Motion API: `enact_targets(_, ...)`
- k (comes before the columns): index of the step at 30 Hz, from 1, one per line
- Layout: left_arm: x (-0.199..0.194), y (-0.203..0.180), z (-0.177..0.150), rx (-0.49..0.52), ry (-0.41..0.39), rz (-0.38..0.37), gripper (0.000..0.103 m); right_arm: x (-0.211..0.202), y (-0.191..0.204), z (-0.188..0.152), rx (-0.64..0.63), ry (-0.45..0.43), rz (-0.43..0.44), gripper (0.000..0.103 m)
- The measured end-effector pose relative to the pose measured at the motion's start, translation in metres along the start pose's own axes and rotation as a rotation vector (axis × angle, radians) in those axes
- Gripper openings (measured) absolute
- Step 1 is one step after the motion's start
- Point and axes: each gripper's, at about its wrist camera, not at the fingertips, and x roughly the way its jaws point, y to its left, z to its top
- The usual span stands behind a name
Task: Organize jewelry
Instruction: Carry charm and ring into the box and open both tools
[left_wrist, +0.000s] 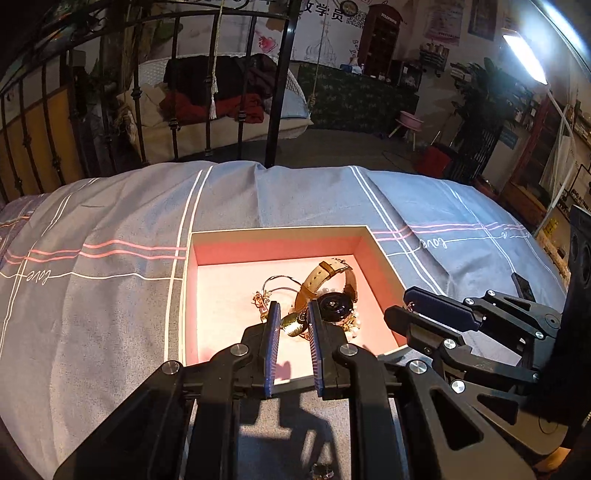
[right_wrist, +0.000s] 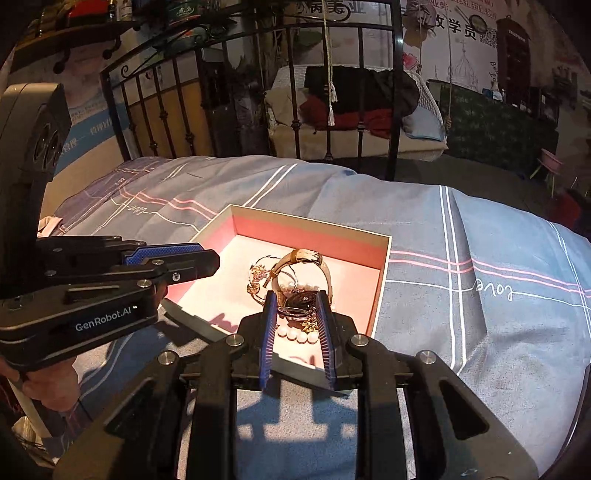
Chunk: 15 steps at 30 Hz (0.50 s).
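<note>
Both grippers hover at the near edge of a shallow pink-lined box (left_wrist: 207, 243) on a grey striped bedspread (left_wrist: 110, 221). Left gripper (left_wrist: 293, 314) and right gripper (right_wrist: 295, 306) each show 2 blue pads slightly parted, pinching nothing. Inside lies tangled jewelry: white pearls (right_wrist: 297, 336), a dark-faced watch (left_wrist: 334, 303) whose tan strap loops upward and away, and gold chains (left_wrist: 260, 297) beside it.

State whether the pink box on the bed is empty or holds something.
Not empty. The box is open on top and holds a watch, a string of pearls and tangled gold pieces.
</note>
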Motion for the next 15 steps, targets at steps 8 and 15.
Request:
enact_targets(8,0.043,0.009,0.009,0.006,0.152,0.073,0.015,0.056,-0.007,0.014,-0.009,0.207,-0.046,0.023)
enact_targets(15,0.063,0.01,0.013,0.022,0.211,0.098,0.015,0.077,-0.01,0.012,-0.003,0.268,-0.032,0.023)
